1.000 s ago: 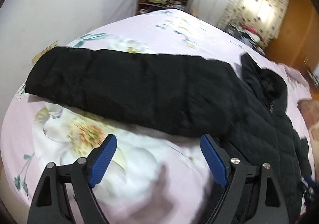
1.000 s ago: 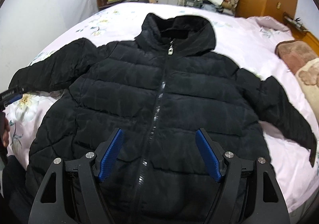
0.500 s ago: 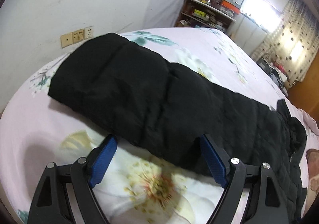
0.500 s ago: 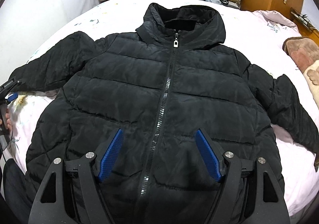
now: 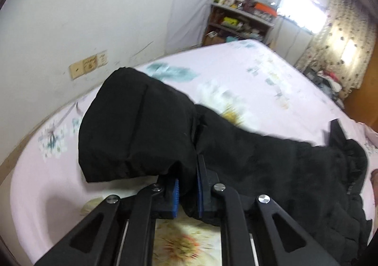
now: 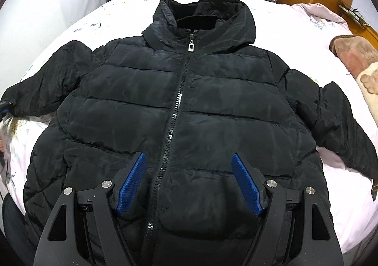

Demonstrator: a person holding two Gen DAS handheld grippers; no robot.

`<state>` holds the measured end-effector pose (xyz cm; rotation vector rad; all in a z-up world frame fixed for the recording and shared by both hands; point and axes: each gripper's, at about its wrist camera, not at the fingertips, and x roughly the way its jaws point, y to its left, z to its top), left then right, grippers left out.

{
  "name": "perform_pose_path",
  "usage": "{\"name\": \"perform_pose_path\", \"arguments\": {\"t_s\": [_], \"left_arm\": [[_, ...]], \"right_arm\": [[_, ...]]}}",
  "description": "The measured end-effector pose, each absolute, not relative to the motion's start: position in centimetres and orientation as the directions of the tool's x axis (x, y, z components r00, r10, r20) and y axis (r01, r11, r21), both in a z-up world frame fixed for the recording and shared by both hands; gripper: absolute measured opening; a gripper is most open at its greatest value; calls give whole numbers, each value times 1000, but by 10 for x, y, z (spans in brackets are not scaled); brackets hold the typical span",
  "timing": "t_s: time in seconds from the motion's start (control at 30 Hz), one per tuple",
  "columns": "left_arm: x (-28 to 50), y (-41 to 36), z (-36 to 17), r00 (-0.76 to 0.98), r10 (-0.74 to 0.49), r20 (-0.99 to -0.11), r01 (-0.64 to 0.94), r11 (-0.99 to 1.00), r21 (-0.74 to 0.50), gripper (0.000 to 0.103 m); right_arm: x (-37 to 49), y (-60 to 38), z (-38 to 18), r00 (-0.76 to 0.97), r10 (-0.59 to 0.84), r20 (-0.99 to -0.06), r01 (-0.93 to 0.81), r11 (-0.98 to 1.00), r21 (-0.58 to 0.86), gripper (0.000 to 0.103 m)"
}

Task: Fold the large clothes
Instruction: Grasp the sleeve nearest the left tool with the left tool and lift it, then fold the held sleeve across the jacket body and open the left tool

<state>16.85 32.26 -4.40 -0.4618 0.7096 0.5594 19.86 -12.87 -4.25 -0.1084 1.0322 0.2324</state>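
Black hooded jacket (image 6: 189, 105) lay face up and zipped on the bed (image 6: 342, 185), long axis running from hem at the near edge to hood toward the far edge, sleeves spread toward the left and right edges. Left gripper (image 5: 187, 191) was closing, pads pinching the left sleeve (image 5: 141, 128) near its cuff. Right gripper (image 6: 189, 180) hung released over the lower front, nothing between its pads.

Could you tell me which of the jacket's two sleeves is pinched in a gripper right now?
The sleeve at the picture's left in the right wrist view: the left gripper is closing on its fabric. The other sleeve lies flat and untouched; the right gripper hovers open above the jacket's front.
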Motion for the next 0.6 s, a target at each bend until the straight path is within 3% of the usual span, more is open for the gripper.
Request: {"name": "perform_pose_path", "arguments": {"t_s": [0.27, 0.6], "left_arm": [[174, 259, 56, 807, 159, -568, -381, 876, -296, 11], [224, 131, 127, 870, -189, -455, 18, 935, -354, 10]], "right_arm": [[200, -153, -34, 517, 147, -843, -213, 976, 39, 75], [186, -205, -14, 569, 128, -812, -137, 989, 61, 75]]}}
